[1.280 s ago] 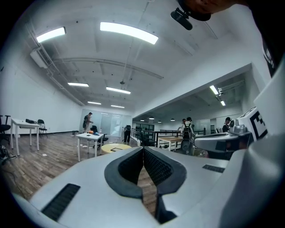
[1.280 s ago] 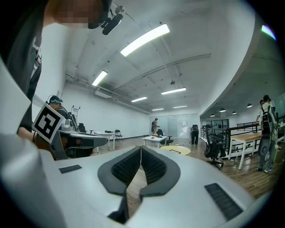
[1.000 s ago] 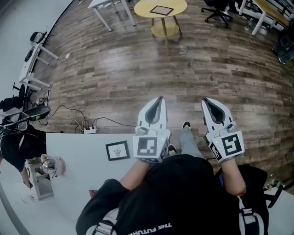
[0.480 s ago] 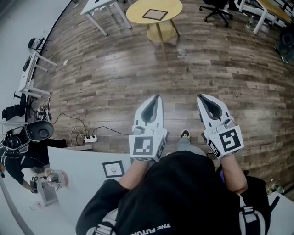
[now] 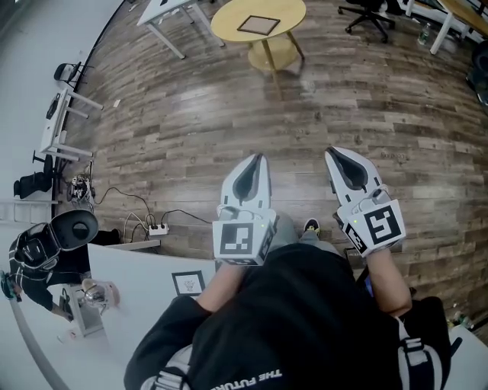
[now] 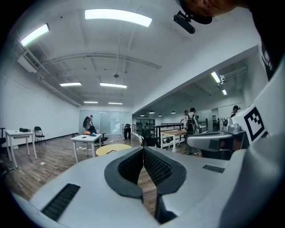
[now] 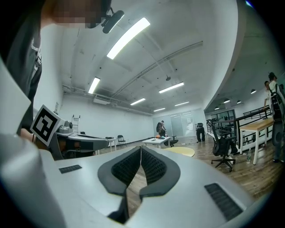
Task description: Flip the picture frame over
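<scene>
Two grippers, each with jaws pressed together and nothing between them: left gripper (image 5: 260,158) and right gripper (image 5: 331,152), held side by side above the wood-plank floor (image 5: 191,114); picture frame (image 5: 261,24) lies flat on the round yellow table (image 5: 225,19), well ahead of both tools; a second, small frame (image 5: 188,282) lies on the white table (image 5: 137,266) at lower left; power strip (image 5: 157,228) on the floor just beyond that table's edge.
</scene>
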`<action>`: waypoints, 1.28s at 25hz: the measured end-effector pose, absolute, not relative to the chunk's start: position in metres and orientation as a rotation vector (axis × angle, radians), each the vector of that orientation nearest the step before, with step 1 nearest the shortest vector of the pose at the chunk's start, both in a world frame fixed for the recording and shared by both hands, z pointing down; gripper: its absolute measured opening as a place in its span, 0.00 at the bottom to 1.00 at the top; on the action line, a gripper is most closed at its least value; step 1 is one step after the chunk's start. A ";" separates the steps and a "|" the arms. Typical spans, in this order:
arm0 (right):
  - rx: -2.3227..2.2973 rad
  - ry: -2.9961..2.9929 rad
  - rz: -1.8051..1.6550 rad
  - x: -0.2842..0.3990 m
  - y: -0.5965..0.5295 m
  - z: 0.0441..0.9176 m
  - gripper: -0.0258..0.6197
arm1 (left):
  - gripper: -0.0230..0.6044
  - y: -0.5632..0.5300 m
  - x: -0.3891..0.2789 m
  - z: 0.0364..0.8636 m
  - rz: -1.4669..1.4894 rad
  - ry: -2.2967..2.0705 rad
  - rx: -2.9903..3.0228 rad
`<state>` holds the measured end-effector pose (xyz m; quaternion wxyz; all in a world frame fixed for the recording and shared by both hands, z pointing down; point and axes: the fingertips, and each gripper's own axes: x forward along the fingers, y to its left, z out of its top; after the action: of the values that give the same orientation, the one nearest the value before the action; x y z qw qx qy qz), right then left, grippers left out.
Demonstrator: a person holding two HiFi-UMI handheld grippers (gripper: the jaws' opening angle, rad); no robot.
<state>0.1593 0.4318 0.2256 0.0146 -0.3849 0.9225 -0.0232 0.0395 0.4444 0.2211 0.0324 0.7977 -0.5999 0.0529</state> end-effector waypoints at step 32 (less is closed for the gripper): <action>-1.237 2.957 -0.063 0.029 0.230 0.234 0.07 | 0.07 0.246 -0.078 0.239 0.110 -1.800 2.457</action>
<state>0.0294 0.2298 0.2337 -0.0320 -0.3858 0.9218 -0.0195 -0.0779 0.2457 0.2395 0.0469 0.8052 -0.5901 0.0361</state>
